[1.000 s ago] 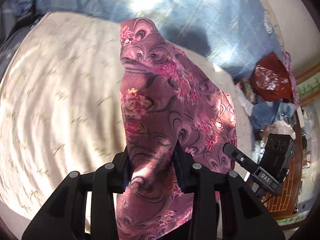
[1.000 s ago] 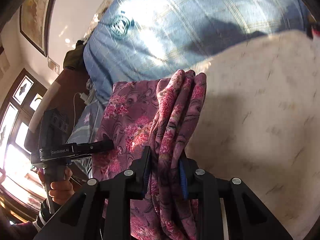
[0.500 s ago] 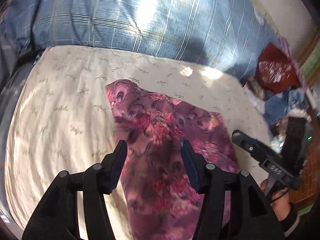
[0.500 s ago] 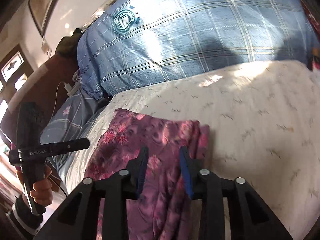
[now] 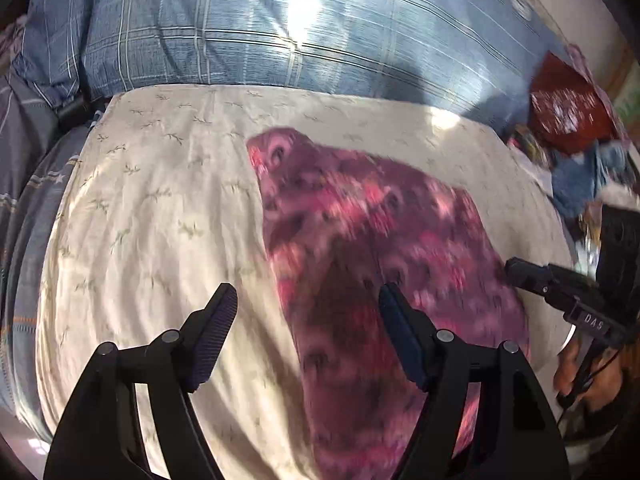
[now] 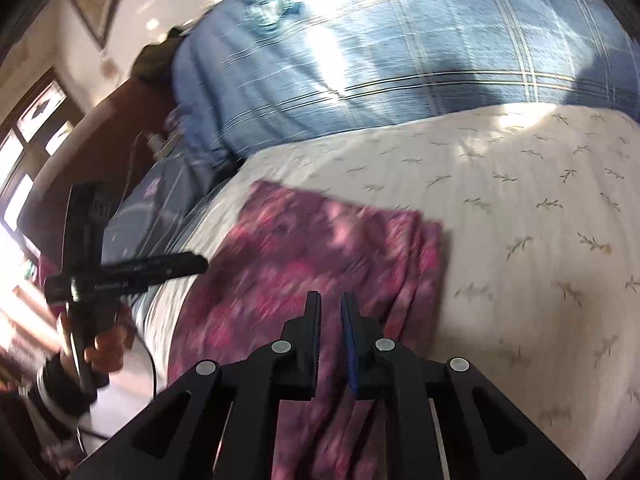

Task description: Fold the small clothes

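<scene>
in the left wrist view i see my left gripper (image 5: 308, 304) with its two fingers spread wide apart, and nothing is between them. the purple floral garment (image 5: 384, 248) lies flat on the cream sheet (image 5: 152, 208), and i use this garment as my landmark. the left finger (image 5: 214, 322) is over bare sheet just left of the garment, and the right finger (image 5: 400, 332) is over the garment's near part. i cannot tell if the tips touch the cloth, because the picture is blurred there. behind the garment, at its far side, lies a big blue plaid quilt (image 5: 304, 28). to the right of the garment i see the other handheld gripper (image 5: 560, 284) with a hand (image 5: 588, 372) under it, close to the garment's right edge. farther right and behind is a red cloth (image 5: 568, 112) on a pile of other things.

in the right wrist view my right gripper (image 6: 330, 308) has its fingers nearly together, with only a thin gap between them, and i see no cloth inside this gap. the gripper is over the near middle part of the garment (image 6: 312, 248). the garment's right edge shows several layers stacked one on another. the sheet (image 6: 540, 220) stretches to the right of the garment. the quilt (image 6: 400, 48) rises behind it. left of the garment the left gripper (image 6: 172, 266) is seen from the side, held by a hand (image 6: 100, 340).
</scene>
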Available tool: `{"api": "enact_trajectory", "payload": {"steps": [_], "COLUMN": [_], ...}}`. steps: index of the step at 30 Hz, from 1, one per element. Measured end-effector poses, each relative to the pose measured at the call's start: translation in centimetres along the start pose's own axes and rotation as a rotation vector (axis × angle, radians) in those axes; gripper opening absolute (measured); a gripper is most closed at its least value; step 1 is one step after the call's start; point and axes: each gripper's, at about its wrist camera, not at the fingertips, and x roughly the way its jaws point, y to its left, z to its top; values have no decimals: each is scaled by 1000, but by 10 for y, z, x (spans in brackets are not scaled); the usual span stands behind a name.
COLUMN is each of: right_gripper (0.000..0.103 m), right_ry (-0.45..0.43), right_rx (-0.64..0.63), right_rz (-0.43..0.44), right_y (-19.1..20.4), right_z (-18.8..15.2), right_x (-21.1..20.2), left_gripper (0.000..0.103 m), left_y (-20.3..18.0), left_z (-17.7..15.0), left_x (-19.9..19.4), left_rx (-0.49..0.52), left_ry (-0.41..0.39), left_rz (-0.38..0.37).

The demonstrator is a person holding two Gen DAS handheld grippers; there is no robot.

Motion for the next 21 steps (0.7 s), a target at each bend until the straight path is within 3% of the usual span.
{"api": "enact_trajectory", "payload": {"steps": [3,5,9,11,13,15,18,21], "right_gripper": [12,11,15,26,58,73,76,89], "right_ry": [68,30,46,51,63,77,114,139], "right_rx": [-88,-127,-32,-21,-6,30,106,160], "right_rz": [-119,-160,-156,-196,-267,-351,-407,-471], "right_y": [9,16,20,23,25,25,23,23], "right_z": [-29,-33,-24,-29,-35,-47,-62,-69], "right_x": [19,23,9,-6,-17,-30,-41,-46], "left_gripper": [76,87,88,88,88,88,88,89], "left_y": [-15,-16,-11,-14,-18,-24,-33,-42], "left_z": [-29,-32,-27,-36,-50,-64,-87,-106], "left_x": [21,29,11,-6,-19,-27,-35,-40], "left_rx": [63,45,-5,28,66,95,105,117], "left_ry": [37,4,6,-29,-49,-30,-3,0], "left_rz": [63,111,121,163,212,248,293,313]}}
